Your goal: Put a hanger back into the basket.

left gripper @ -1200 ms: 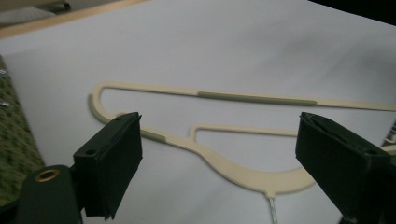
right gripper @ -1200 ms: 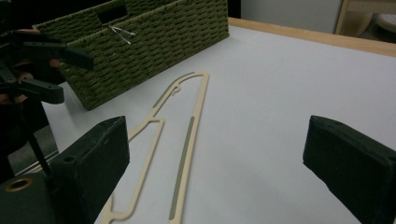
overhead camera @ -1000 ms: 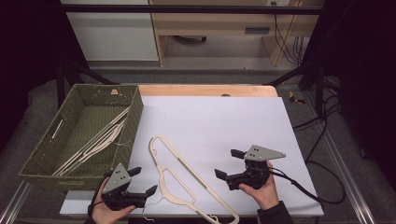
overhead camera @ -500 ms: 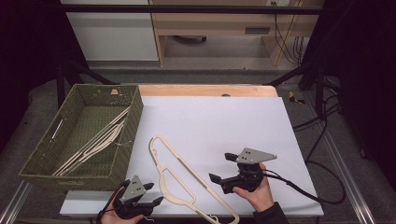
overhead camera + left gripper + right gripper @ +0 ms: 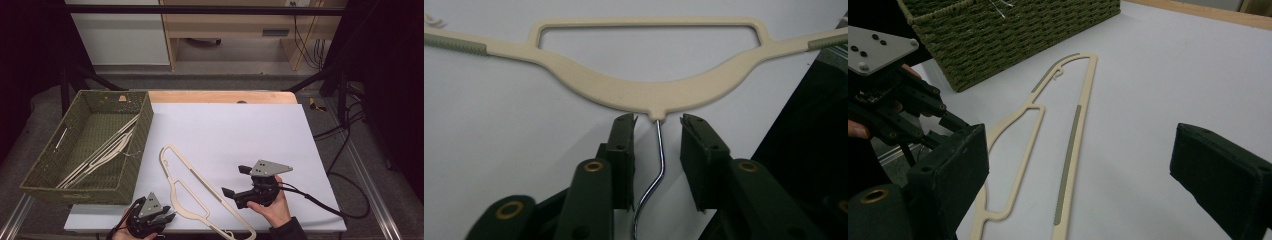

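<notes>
A cream plastic hanger (image 5: 199, 199) lies flat on the white table, running from the middle toward the front edge. In the left gripper view its body (image 5: 649, 92) lies across the top and its thin metal hook (image 5: 659, 165) runs down between my jaws. My left gripper (image 5: 658, 122) has just been closing around that hook. A gap still shows on each side, so the pads are not pressing on it. It sits at the table's front edge (image 5: 167, 215). My right gripper (image 5: 234, 181) is held wide open just right of the hanger, with nothing between its pads (image 5: 1080, 150).
A green woven basket (image 5: 145, 115) stands at the left of the table with a few cream hangers (image 5: 100, 150) inside. Its wall (image 5: 1023, 30) rises beyond the hanger in the right gripper view. White tabletop stretches to the back and right. Cables trail off the right side.
My left gripper moved down toward the front edge and over to the hanger's hook, and its jaws narrowed around the wire. The right gripper stayed about where it was.
</notes>
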{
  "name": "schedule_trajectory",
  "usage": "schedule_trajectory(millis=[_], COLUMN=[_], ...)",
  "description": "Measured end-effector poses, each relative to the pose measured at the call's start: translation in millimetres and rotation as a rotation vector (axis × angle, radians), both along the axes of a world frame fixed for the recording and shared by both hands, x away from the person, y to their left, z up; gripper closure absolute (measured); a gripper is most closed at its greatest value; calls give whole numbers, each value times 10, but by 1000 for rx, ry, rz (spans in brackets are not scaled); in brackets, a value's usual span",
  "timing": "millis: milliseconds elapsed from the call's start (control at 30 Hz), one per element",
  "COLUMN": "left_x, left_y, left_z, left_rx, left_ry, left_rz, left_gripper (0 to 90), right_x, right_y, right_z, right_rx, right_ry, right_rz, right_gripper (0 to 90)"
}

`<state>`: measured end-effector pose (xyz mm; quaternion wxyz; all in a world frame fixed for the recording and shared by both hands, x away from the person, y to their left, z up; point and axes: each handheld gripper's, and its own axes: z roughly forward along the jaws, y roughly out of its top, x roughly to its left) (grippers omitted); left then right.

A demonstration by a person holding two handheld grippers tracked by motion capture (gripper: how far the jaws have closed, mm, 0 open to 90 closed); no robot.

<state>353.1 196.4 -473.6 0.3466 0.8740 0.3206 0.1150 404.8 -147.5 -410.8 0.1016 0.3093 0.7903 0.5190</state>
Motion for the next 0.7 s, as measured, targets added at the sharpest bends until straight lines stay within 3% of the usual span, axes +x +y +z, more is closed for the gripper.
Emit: schedule_trajectory(millis=[100, 400, 700], left_x=[-2, -26, -42], left_y=[0, -69, -120], left_z=[-1, 16, 26], left_rx=[6, 51, 85], left_ry=[-2, 1, -5], left_rz=[15, 30, 24], left_gripper=[749, 770, 838], right_x=[0, -4, -16], right_y=[14, 68, 194], right_z=[-8, -20, -37], right_rx=[-8, -12, -24], right_ry=[0, 7, 9], right_rz=[1, 13, 37], right_gripper=[93, 93, 94])
